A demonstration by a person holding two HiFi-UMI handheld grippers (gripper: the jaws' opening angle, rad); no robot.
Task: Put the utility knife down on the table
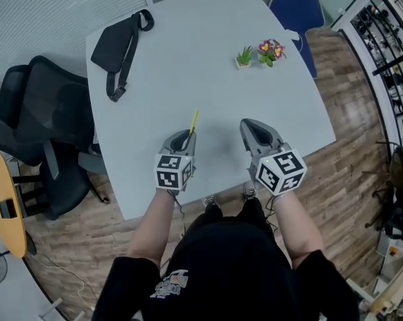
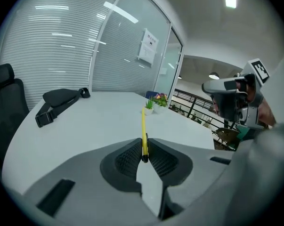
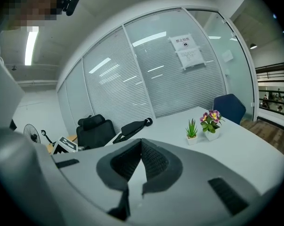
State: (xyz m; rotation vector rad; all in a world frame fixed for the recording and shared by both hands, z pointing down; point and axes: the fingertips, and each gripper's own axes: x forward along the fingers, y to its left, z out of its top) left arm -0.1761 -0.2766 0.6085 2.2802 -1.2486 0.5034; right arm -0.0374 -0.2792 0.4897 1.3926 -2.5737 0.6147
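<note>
A thin yellow utility knife (image 1: pixel 192 121) (image 2: pixel 143 131) sticks forward out of my left gripper (image 1: pixel 188 138) (image 2: pixel 143 155), whose jaws are shut on its near end. It hangs over the near part of the pale grey table (image 1: pixel 188 65); whether it touches the top I cannot tell. My right gripper (image 1: pixel 249 127) (image 3: pixel 141 147) is held a hand's width to the right of the left one, its jaws shut with nothing between them.
A black sling bag (image 1: pixel 117 45) (image 2: pixel 59 102) lies at the table's far left. Two small potted plants (image 1: pixel 260 53) (image 3: pixel 205 126) stand at the far right. A black office chair (image 1: pixel 37 122) is left of the table, a blue chair (image 1: pixel 296 9) at the far end.
</note>
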